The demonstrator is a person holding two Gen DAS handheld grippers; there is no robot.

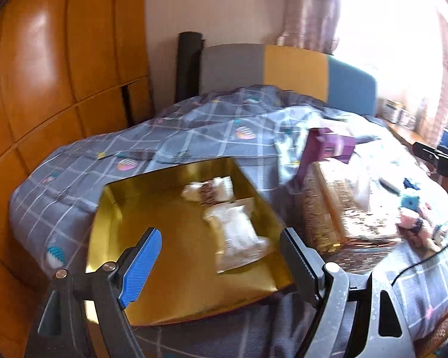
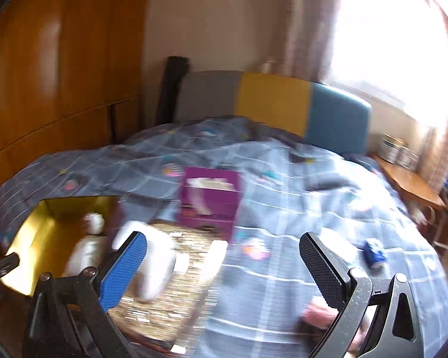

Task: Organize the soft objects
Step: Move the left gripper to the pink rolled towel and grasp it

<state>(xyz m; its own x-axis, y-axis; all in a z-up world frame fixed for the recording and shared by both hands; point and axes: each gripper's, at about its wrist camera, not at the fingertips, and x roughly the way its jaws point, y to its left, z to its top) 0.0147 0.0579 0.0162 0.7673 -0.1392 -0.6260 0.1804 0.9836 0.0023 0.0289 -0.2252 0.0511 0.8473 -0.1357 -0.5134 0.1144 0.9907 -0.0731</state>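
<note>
An open box with a gold lining [image 1: 152, 214] lies on the bed, and two white soft packets [image 1: 239, 232] rest inside it. My left gripper [image 1: 221, 264] hovers open over the box's near side, nothing between its fingers. Right of the box lies a glittery gold box [image 1: 343, 205], with small pink and blue soft toys [image 1: 415, 217] beyond it. My right gripper [image 2: 224, 268] is open and empty above the glittery box [image 2: 170, 292]. A blurred white soft thing [image 2: 152, 265] lies by its left finger. A small blue toy [image 2: 373, 253] sits on the quilt to the right.
A purple carton [image 2: 209, 200] stands behind the glittery box. The grey checked quilt [image 2: 283, 208] covers the bed, with a grey, yellow and blue headboard [image 2: 271, 101] behind. A wooden wardrobe [image 1: 44, 89] lines the left side. A bedside table [image 2: 409, 185] with tins stands at right.
</note>
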